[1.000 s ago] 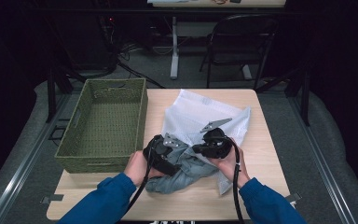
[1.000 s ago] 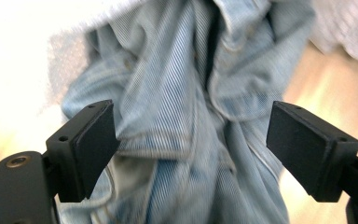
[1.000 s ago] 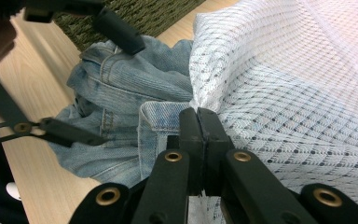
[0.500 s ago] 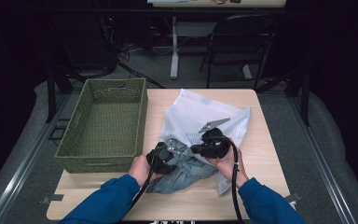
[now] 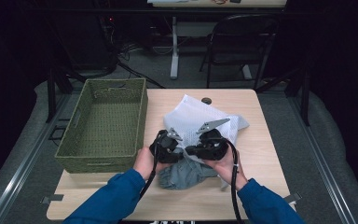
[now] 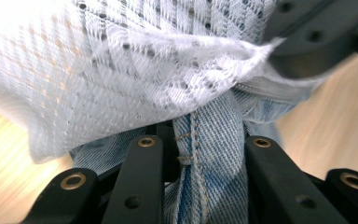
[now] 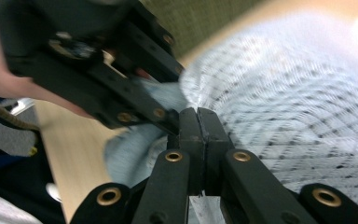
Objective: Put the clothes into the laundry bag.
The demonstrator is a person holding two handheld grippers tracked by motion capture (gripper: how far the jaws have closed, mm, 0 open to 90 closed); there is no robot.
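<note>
A white mesh bag (image 5: 191, 114) lies in the middle of the wooden table (image 5: 261, 140), with a blue denim garment (image 5: 184, 173) bunched at its near end. My left gripper (image 5: 166, 147) is shut on a seamed fold of the denim (image 6: 209, 140), just under the mesh bag's edge (image 6: 121, 60). Its jaws have just been closing from wide onto that fold, then eased a trifle. My right gripper (image 5: 205, 145) sits close beside it, jaws pressed together (image 7: 198, 114) on the thin rim of the mesh bag (image 7: 284, 107). The bag's opening is hidden behind the two grippers.
A green woven basket (image 5: 74, 126) stands on the left part of the table, close to my left hand. A small dark hole (image 5: 207, 100) marks the table's far edge. Beyond the table are a black chair (image 5: 242, 42) and desk legs.
The left gripper's jaws have gone from wide to closed on the denim, and it has shifted a little towards the right gripper. The right gripper has kept still on the bag.
</note>
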